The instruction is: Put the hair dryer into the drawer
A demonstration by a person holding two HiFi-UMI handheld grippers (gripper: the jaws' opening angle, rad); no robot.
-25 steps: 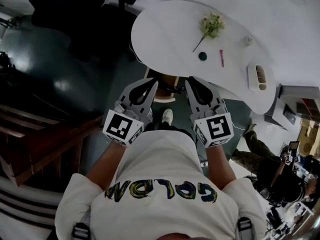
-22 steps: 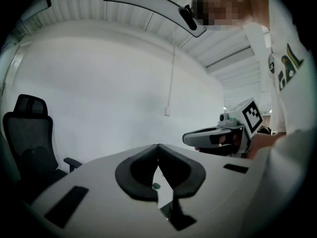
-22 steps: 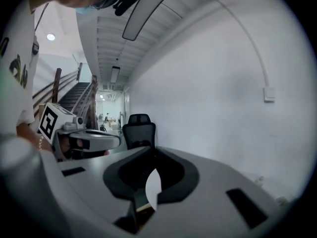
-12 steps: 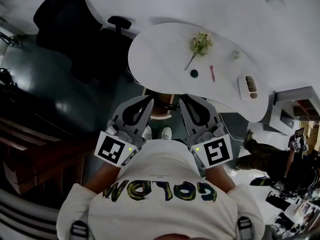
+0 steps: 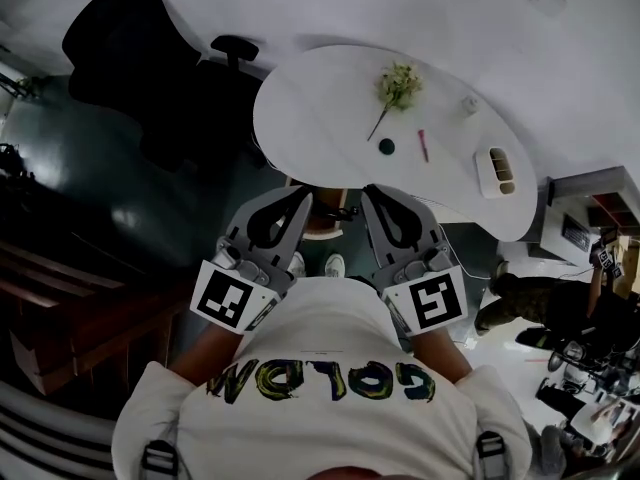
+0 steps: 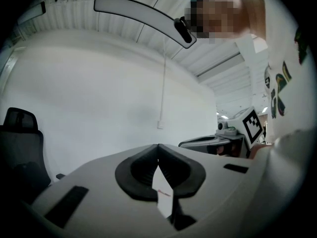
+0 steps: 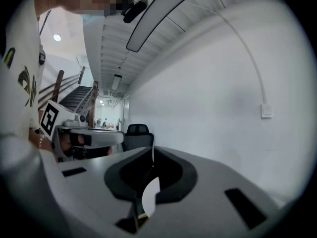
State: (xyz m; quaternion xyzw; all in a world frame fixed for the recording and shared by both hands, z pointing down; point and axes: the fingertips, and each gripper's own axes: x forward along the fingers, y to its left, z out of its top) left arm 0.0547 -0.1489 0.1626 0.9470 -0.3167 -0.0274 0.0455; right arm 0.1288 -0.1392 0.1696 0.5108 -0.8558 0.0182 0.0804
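The biggest thing here is the dark floor point(image 5: 120, 198). On it stands a white, round-edged tabletop point(image 5: 320, 98), next to a black office chair point(image 5: 130, 58). A person in a white shirt point(image 5: 320, 348) stands near the tabletop and holds both grippers up close to the chest, side by side.

The left gripper point(image 5: 300, 203) is closed, its two jaws pressed together with nothing in between. The right gripper point(image 5: 372, 200) has just squeezed its jaws the last little bit, and they are closed on nothing too.

On the tabletop are some small things: a white holder with slots point(image 5: 497, 171) near the edge, a green sprig point(image 5: 398, 86), a thin red stick point(image 5: 423, 145), a dark round thing point(image 5: 386, 147) and a tiny white thing point(image 5: 468, 105).

No hair dryer shows in any view, so I can't say where it is. No drawer shows either. I think the job has not started. The dryer must be found and picked up, and a drawer opened, before it can go inside.
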